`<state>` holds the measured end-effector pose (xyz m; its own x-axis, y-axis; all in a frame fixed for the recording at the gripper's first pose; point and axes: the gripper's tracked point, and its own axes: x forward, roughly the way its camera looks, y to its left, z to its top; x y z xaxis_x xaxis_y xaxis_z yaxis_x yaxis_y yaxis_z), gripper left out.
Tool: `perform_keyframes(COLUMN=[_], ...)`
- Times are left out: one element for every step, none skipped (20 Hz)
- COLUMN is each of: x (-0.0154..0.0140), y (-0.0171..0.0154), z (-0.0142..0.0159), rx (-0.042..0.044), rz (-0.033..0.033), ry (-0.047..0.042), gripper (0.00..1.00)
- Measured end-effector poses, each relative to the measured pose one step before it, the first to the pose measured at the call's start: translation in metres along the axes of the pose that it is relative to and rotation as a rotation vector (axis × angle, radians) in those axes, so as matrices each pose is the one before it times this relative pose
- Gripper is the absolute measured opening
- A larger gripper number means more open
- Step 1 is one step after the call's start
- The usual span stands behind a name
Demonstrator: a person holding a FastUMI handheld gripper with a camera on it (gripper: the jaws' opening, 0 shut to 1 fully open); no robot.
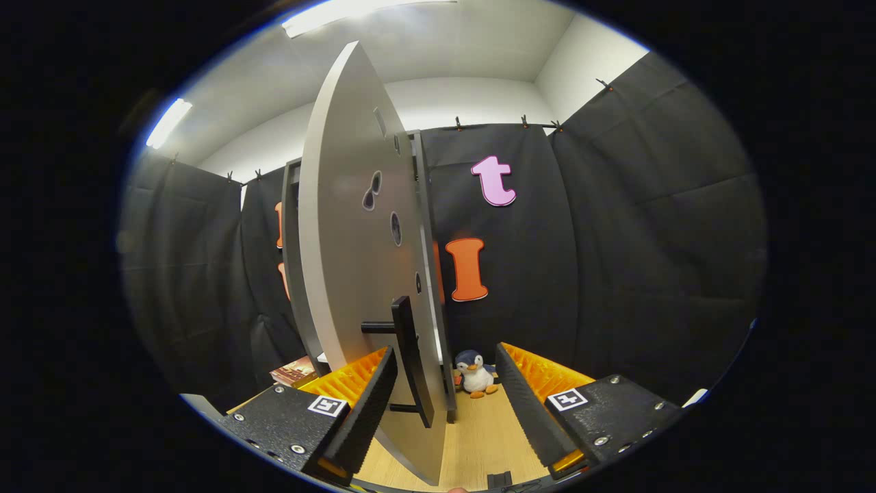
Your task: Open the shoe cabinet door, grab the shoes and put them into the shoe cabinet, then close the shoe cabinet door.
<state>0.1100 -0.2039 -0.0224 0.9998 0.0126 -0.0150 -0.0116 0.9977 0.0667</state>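
The gripper (pixel 445 400) is hanging right at the shoe cabinet door (pixel 352 246), and its fingers are standing wide apart, pressing on nothing. The door is swinging edge-on toward us, a pale grey panel with a few dark cut-outs, and its dark bar handle (pixel 409 359) is sitting in the gap between the fingers, close to the left finger (pixel 366 400), though I cannot tell whether that finger is touching the door or the handle. Behind the panel the dark frame of the shoe cabinet (pixel 293 274) is showing, its inside hidden from where I am standing. Beyond the fingers, on the wooden floor (pixel 479 438), a small toy penguin (pixel 474 375) is sitting against the black cloth wall, and something that may be a book (pixel 295 370) is lying left of the door. To my eye the door step is the one in hand, with the door partly open. Next, I would judge, the gripper needs to clear the handle and go looking for the shoes.
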Motion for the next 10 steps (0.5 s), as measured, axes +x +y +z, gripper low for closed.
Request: perform_keyframes(x=[0.00047, 0.00036, 0.00056, 0.00045, 0.00171, 0.00226, -0.00114, 0.00007, -0.0001, 0.0], y=[0.00433, 0.00493, 0.00531, 0.00463, 0.00527, 0.00311, -0.0022, 0.00127, 0.00296, 0.00102], z=[0.00124, 0.00033, -0.00114, -0.00018, -0.00104, 0.00043, 0.00138, -0.0003, -0.00026, 0.00095], rx=[-0.00014, 0.00135, 0.00106, -0.00135, -0.00341, -0.00365, 0.00124, 0.00423, 0.00392, 0.003], rz=[0.00813, 0.00986, 0.01054, 0.00897, 0.00487, 0.0026, 0.00582, 0.00916, 0.01099, 0.00691], ry=[-0.00108, 0.00155, 0.0012, 0.00044, -0.00269, -0.00459, -0.0014, 0.00342, 0.00559, 0.00303], gripper=[0.91, 0.91, 0.91, 0.91, 0.91, 0.91, 0.91, 0.91, 0.91, 0.91])
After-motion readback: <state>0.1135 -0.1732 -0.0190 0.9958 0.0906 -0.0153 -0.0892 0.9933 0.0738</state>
